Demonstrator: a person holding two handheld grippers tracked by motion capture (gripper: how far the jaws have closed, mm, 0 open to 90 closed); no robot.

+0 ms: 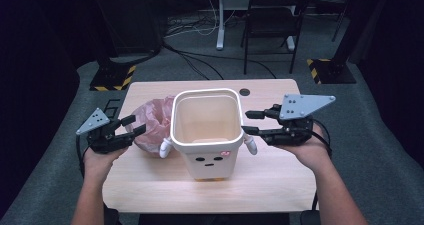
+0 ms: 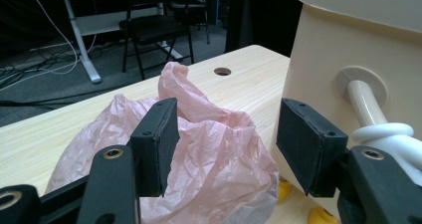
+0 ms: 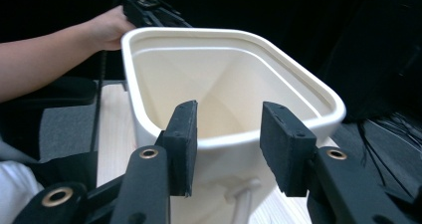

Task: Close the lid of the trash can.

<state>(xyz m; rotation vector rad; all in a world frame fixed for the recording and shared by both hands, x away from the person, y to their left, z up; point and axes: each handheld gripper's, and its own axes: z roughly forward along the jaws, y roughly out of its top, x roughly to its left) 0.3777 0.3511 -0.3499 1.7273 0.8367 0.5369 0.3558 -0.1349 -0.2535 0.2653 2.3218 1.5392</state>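
Observation:
A cream bin (image 1: 210, 157) with a small face on its front and an open top stands mid-table. A crumpled pink plastic bag (image 1: 152, 120) lies against its left side. My left gripper (image 1: 137, 124) is open at the bag's left edge. In the left gripper view its jaws (image 2: 226, 144) frame the bag (image 2: 214, 154) without pressing it, and the bin's wall (image 2: 328, 50) is close on the right. My right gripper (image 1: 246, 122) is open just right of the bin's rim. In the right gripper view its jaws (image 3: 226, 144) stand apart in front of the rim (image 3: 298, 79). The bin looks empty inside.
White toy arms (image 1: 250, 145) stick out of the bin's sides, one near my left jaw (image 2: 370, 114). A cable hole (image 1: 244, 92) marks the wooden table (image 1: 280, 185) at the back. Behind the table are a black chair (image 1: 272, 15), floor cables and hazard-striped stand bases (image 1: 112, 77).

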